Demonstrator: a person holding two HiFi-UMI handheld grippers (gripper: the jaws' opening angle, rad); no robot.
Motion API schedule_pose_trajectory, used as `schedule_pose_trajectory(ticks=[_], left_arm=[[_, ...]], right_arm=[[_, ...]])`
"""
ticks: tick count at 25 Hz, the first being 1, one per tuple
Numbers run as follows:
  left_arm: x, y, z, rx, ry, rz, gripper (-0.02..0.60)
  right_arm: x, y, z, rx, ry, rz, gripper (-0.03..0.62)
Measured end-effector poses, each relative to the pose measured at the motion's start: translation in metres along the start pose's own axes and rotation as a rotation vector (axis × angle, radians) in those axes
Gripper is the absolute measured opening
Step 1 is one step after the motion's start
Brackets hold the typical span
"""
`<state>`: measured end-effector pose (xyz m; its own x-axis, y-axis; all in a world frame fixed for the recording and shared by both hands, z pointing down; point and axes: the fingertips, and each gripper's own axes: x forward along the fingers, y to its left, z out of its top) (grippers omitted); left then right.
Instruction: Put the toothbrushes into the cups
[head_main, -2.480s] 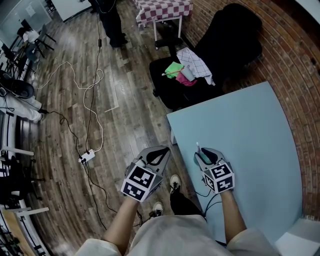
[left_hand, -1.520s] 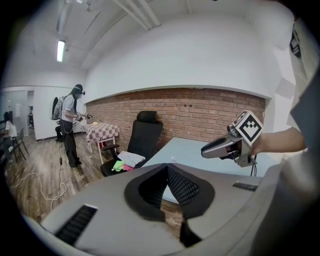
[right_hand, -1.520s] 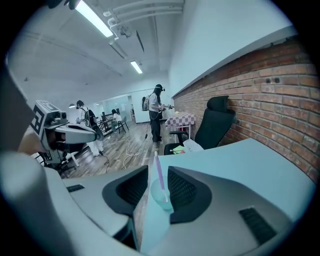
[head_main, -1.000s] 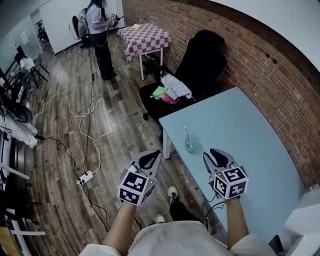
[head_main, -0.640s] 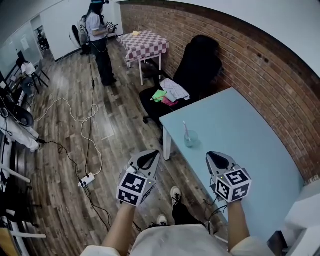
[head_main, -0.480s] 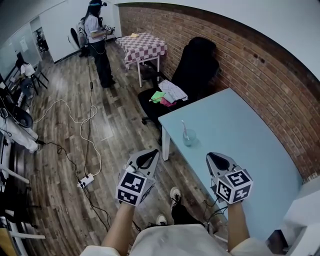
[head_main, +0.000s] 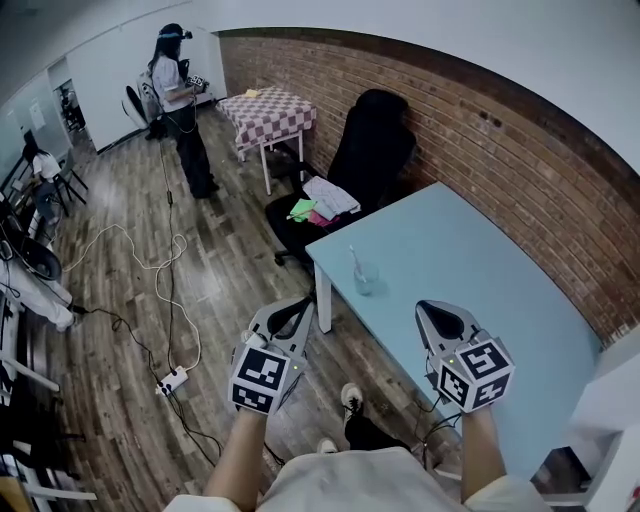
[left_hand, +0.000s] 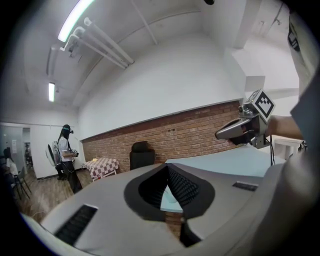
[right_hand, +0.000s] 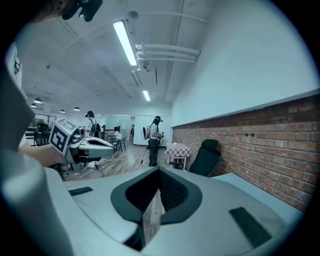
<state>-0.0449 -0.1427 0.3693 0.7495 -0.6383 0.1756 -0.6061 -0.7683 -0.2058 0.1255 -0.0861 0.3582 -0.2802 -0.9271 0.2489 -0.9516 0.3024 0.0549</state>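
Note:
A clear cup (head_main: 366, 279) stands near the left corner of the light blue table (head_main: 480, 260). One white toothbrush (head_main: 353, 256) leans upright in it. My right gripper (head_main: 437, 313) hangs over the table's near edge, well short of the cup, shut and empty. My left gripper (head_main: 294, 311) floats over the floor to the left of the table, also shut with nothing in it. In the left gripper view the jaws of my left gripper (left_hand: 172, 196) meet, and the right gripper (left_hand: 239, 131) shows at the upper right. The right gripper (right_hand: 154, 201) looks shut in its own view.
A black office chair (head_main: 372, 138) with cloths (head_main: 322, 201) on its seat stands beyond the table's corner. A brick wall (head_main: 500, 140) runs behind the table. Cables (head_main: 165, 262) and a power strip (head_main: 172, 380) lie on the wooden floor. A person (head_main: 177, 105) stands by a checkered table (head_main: 266, 107).
The right gripper has let go of the toothbrush in the cup and drawn back. Both grippers have risen, and the head view has tilted up to show more of the room.

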Motion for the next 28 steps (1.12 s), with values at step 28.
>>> schedule_pose_trajectory(ticks=[28], left_arm=[[-0.024, -0.003, 0.023, 0.03, -0.059, 0.02, 0.002]], right_arm=[[-0.002, 0.036, 0.026, -0.044, -0.063, 0.059, 0.003]])
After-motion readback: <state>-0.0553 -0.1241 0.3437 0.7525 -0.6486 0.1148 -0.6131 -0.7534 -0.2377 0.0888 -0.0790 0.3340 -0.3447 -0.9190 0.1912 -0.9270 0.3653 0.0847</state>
